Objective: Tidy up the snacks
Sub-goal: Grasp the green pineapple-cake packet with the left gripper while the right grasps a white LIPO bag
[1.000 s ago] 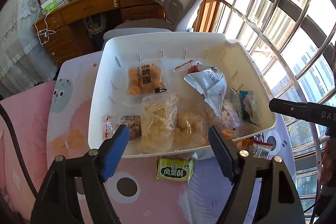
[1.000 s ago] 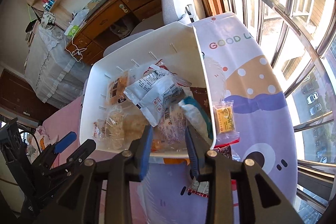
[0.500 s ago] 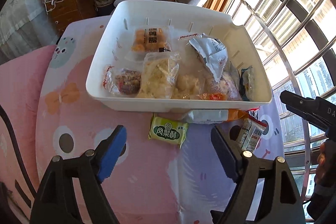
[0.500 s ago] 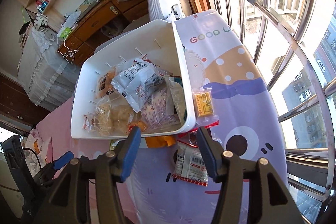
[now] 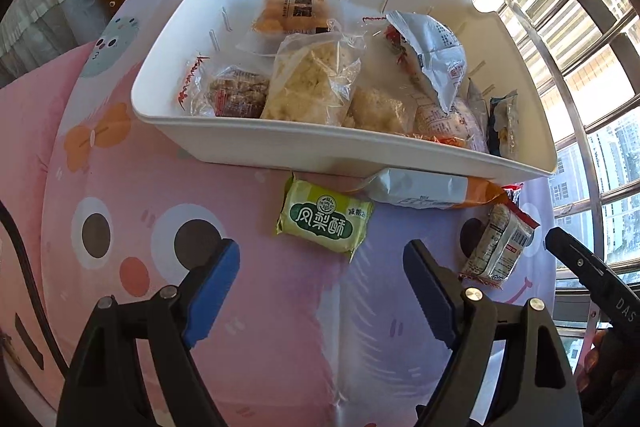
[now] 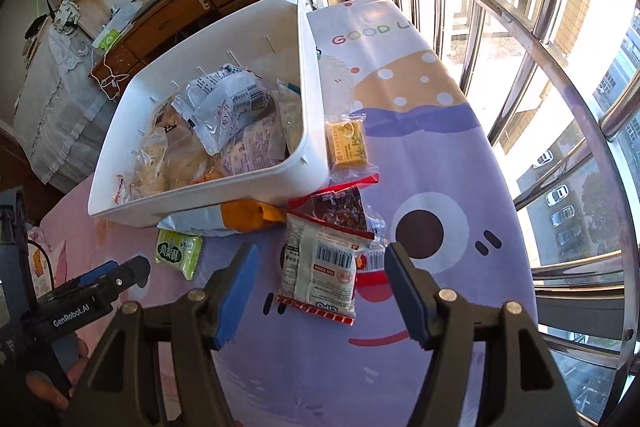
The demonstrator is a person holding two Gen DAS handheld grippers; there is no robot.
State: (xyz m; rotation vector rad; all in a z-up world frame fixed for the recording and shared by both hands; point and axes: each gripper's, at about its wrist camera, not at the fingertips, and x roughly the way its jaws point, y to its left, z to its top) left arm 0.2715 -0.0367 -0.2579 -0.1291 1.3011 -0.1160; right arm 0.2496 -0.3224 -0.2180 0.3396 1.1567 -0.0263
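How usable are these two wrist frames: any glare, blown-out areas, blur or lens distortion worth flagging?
Left wrist view: sharp, sunlit white bin, window overexposed, straight bars bowed by the fisheye. Right wrist view: also sharp, hard sun on the cloth, sky blown out, barcoded packet readable, corners vignetted black.

Green packet (image 5: 325, 224): 凤梨酥. Tablecloth (image 6: 420, 163): GOOD L. Left tool (image 6: 86, 301): GenRobot.AI.

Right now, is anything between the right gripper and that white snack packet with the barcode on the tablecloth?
Nothing visible. The right gripper has just been opening, with nothing held, and the white barcode packet lies on the tablecloth straight ahead of its fingers. A dark red-edged packet overlaps only the far end.
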